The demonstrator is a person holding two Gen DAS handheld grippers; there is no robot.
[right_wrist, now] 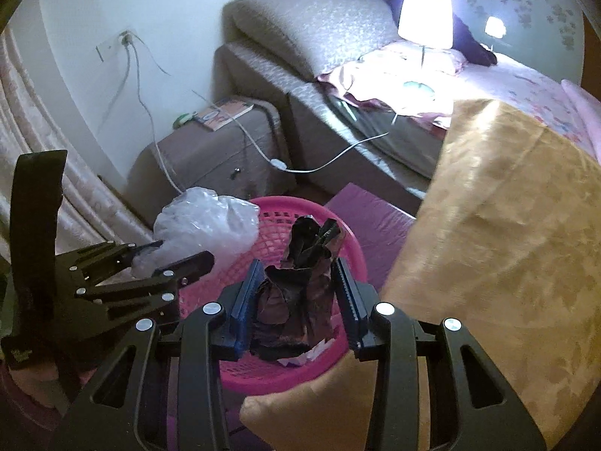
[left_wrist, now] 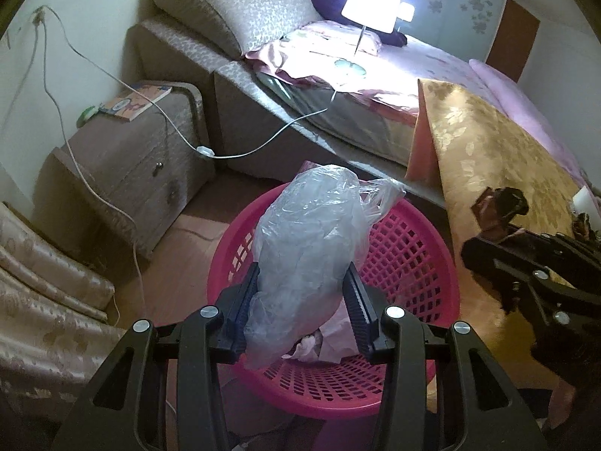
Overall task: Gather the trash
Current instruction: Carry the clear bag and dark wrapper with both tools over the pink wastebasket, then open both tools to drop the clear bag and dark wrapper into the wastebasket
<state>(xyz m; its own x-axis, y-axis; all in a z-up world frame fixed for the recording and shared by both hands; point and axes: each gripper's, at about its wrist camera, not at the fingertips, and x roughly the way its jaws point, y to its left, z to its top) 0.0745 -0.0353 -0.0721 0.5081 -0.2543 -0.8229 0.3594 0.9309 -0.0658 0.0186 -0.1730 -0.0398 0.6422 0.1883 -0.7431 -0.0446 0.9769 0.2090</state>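
My left gripper (left_wrist: 302,274) is shut on a crumpled clear plastic bag (left_wrist: 311,233), held over the pink lattice basket (left_wrist: 405,255) on the floor. Some pale paper scraps lie in the basket's bottom. My right gripper (right_wrist: 296,268) is shut on a dark brown crumpled wrapper (right_wrist: 300,282), also above the pink basket (right_wrist: 278,233). In the right wrist view the left gripper (right_wrist: 176,253) shows at the left with the clear bag (right_wrist: 206,221) hanging over the basket's left rim. In the left wrist view the right gripper (left_wrist: 499,210) shows at the right with the dark wrapper (left_wrist: 503,199).
A bed (left_wrist: 375,105) with a lit lamp (left_wrist: 372,3) stands behind the basket. A gold patterned blanket (left_wrist: 488,143) hangs off the bed beside the basket's right. A nightstand (left_wrist: 131,165) with a book and a trailing white cable (left_wrist: 233,156) stands at the left. Curtains (left_wrist: 45,300) hang near left.
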